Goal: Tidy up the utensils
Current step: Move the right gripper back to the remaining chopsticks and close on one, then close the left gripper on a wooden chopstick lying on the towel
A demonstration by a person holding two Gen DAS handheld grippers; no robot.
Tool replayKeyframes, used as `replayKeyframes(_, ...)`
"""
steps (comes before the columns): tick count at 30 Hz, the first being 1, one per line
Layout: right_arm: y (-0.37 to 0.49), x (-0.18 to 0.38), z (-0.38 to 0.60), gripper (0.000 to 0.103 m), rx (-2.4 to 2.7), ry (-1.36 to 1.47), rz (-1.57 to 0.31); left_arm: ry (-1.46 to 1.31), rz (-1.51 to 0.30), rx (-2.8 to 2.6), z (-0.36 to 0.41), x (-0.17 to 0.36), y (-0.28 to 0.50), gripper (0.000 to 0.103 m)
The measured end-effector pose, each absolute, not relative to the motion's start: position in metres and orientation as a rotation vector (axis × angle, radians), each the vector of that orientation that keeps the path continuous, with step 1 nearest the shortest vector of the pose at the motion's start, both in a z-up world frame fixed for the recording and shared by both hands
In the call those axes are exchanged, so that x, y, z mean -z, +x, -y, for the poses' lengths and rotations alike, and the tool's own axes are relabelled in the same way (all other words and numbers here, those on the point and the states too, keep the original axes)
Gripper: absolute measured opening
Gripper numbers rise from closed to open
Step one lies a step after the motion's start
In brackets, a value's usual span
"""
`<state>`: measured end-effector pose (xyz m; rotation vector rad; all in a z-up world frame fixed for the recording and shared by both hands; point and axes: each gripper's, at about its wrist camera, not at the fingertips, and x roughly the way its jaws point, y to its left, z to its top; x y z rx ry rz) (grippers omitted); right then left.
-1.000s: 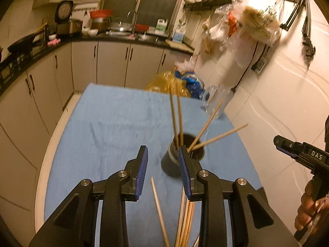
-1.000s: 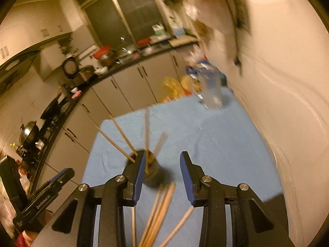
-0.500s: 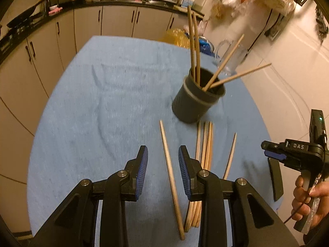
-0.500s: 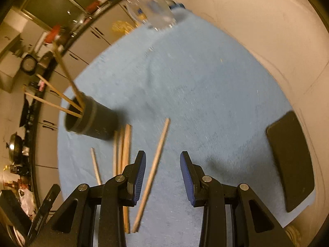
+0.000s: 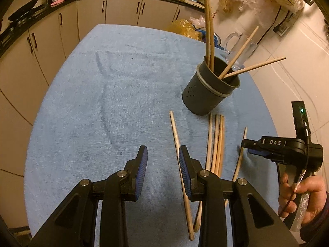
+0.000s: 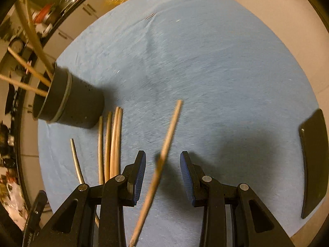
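Chopstick (image 6: 164, 154) blurred between open right gripper (image 6: 162, 175); left gripper (image 5: 163, 169) open, empty.

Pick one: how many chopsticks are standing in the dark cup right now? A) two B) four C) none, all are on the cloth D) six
B: in the left wrist view four chopsticks stick up out of the dark cup, two near upright and two leaning toward the wall, while the others lie on the blue cloth in front of it.
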<state>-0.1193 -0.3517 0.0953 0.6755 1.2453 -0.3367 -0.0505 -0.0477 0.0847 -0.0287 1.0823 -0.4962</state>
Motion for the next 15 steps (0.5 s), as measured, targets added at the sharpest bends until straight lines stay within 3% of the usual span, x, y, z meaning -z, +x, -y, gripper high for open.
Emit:
replayKeyframes(5,-0.111,-0.089,0.339,0.037,0.313,0.595,-1.294,-0.023,-1.111,0.509,0.057,-0.076,-0.044,0.032)
replayKeyframes(7,-0.113,-0.089,0.340,0.023,0.306,0.561,-1.308,-0.018,-1.124,0.515,0.062,-0.072,-0.042,0.034)
replayKeyframes(10,-0.116,-0.090,0.343,0.013,0.290,0.504,-1.324,-0.009,-1.149,0.525,0.072,-0.065,-0.037,0.034)
replayKeyframes(15,-0.124,-0.094,0.354,0.013,0.302,0.371,-1.344,0.035,-1.196,0.527,0.092,-0.050,-0.030,0.034)
